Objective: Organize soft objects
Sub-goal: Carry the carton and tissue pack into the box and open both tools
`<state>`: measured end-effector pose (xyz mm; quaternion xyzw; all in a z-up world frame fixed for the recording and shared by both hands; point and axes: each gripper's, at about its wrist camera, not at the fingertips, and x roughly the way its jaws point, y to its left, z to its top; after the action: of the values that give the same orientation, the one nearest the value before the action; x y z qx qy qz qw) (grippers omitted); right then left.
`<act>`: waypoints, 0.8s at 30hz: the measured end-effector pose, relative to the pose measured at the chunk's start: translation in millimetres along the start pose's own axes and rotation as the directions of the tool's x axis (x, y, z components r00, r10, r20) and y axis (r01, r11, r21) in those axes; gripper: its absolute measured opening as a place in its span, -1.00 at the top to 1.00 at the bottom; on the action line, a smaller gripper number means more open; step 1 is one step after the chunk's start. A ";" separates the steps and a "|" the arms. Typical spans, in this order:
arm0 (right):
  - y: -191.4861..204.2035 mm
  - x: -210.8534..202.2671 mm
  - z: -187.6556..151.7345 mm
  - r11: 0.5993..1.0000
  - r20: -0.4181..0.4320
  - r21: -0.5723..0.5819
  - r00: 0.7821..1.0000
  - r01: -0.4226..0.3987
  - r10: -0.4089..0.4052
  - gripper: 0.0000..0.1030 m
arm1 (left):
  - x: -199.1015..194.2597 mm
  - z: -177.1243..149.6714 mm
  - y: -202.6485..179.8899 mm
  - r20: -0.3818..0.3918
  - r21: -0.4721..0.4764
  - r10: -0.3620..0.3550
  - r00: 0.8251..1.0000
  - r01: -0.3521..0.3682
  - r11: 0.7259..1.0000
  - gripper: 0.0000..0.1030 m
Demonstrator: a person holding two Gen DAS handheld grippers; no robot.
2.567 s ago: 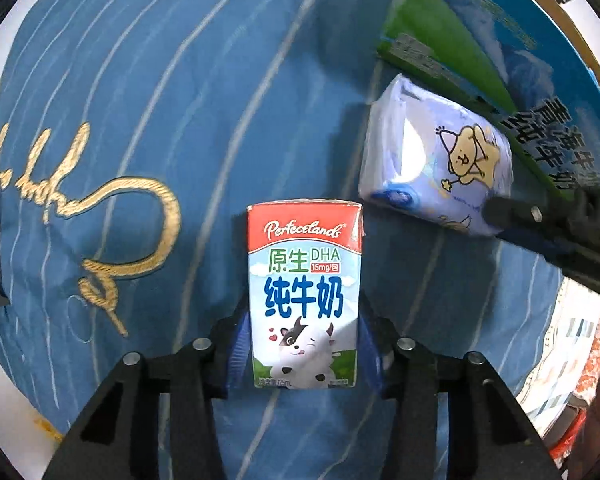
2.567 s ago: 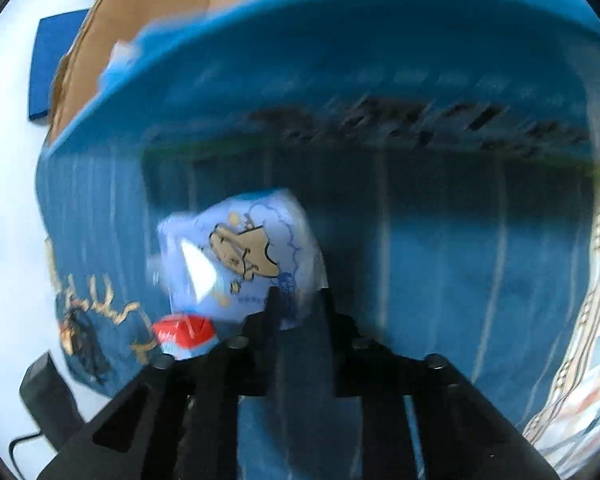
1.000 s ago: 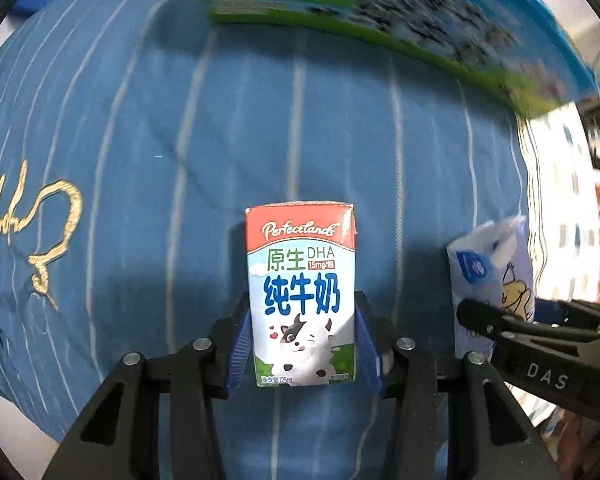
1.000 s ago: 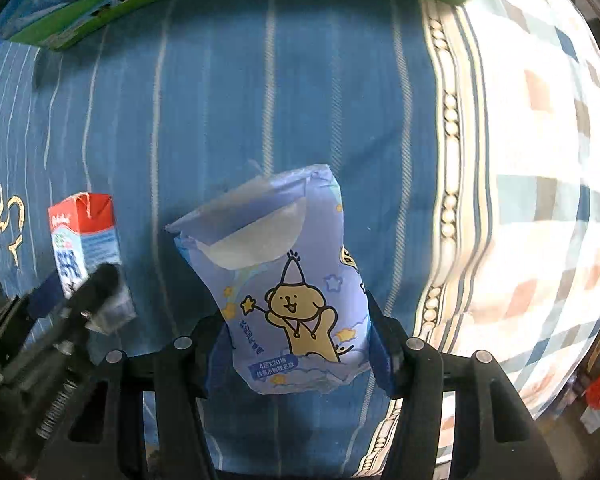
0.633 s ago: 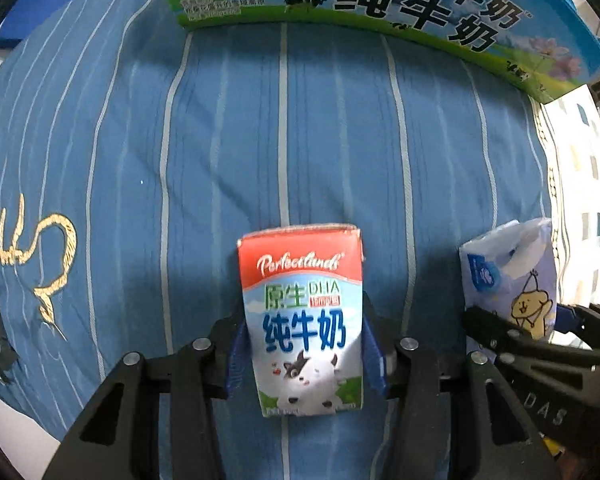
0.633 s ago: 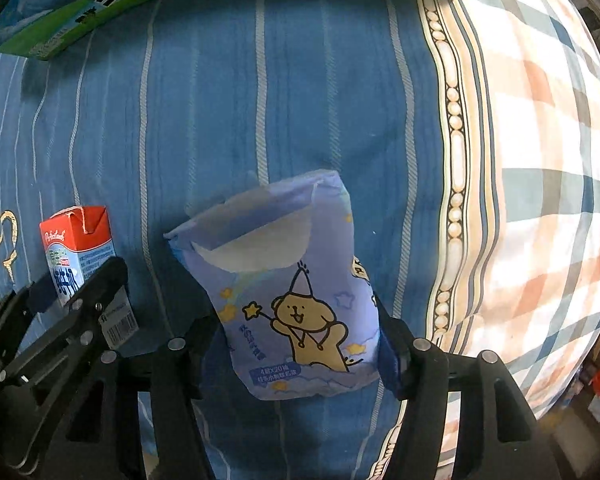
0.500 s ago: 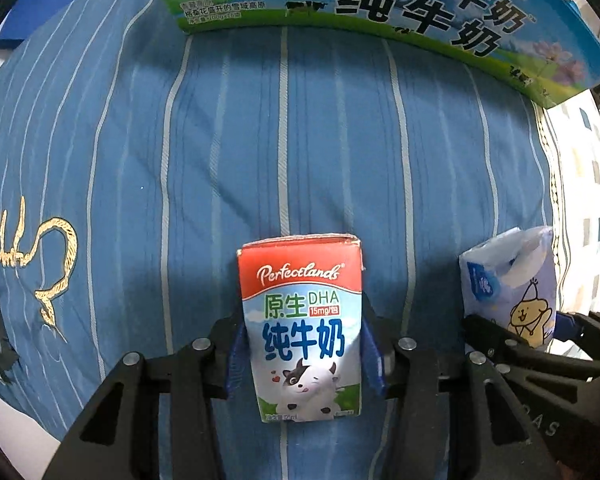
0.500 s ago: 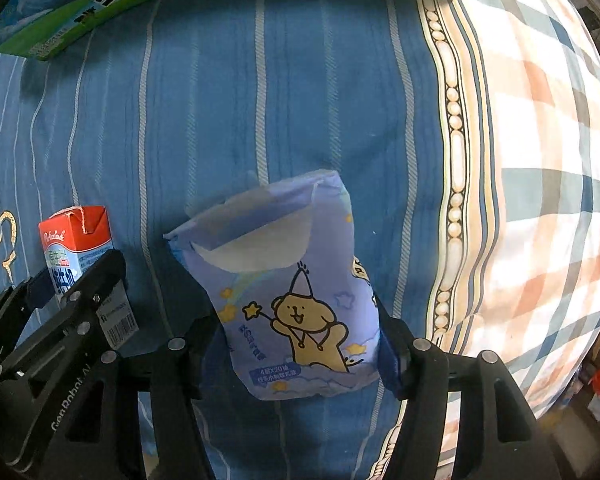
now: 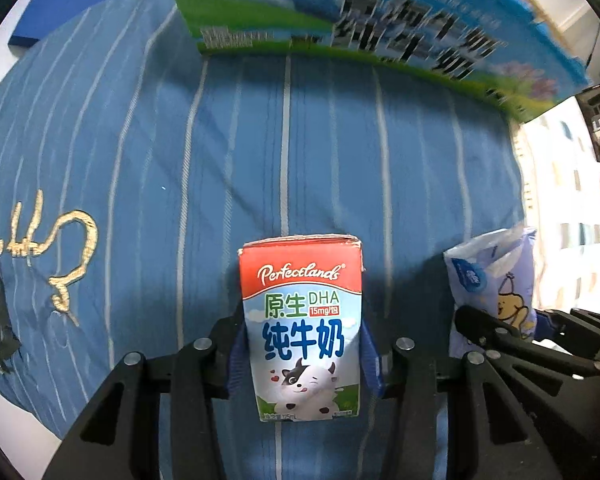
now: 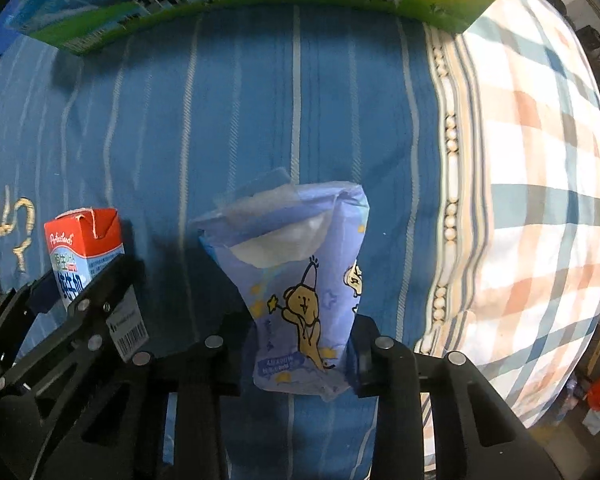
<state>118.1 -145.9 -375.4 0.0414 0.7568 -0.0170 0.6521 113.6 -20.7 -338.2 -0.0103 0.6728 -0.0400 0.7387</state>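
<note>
Both claws have drawn back a little from the printed milk case (image 9: 364, 20) since half a second ago, and its lettering now smears with motion. Whether that cardboard case holds anything cannot be seen. On the left, the left claw (image 9: 303, 354) is closed to carton width, its blue pads pressed on both flat sides of the milk carton (image 9: 302, 328), a stiff rectangular box with a red top held upright above the blue striped bedcover (image 9: 220, 152). Just right of it, the right claw (image 10: 304, 344) pinches a soft, crinkled lavender tissue pack (image 10: 296, 280) with a cartoon bear, its lower half squeezed narrow. Right of that claw lies a checked sheet (image 10: 540, 200).
</note>
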 end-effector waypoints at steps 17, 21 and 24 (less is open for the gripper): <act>-19.0 -140.8 -57.2 0.987 0.234 -0.032 0.959 -0.157 0.160 0.30 | -143.7 8.3 -13.3 0.222 0.050 -0.110 0.969 0.102 0.994 0.16; -26.6 -180.7 -39.2 0.977 0.280 -0.030 0.937 -0.210 0.210 0.30 | -170.4 29.4 -16.2 0.265 0.068 -0.144 0.953 0.131 0.989 0.15; -29.0 -208.4 -16.3 0.971 0.324 -0.022 0.917 -0.238 0.232 0.30 | -185.2 56.3 -16.7 0.298 0.079 -0.170 0.939 0.153 0.985 0.16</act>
<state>130.0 -181.9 -167.9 0.1345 0.6284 0.0480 0.7646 151.9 -26.0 -147.9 -0.0512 0.5469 -0.1169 0.8274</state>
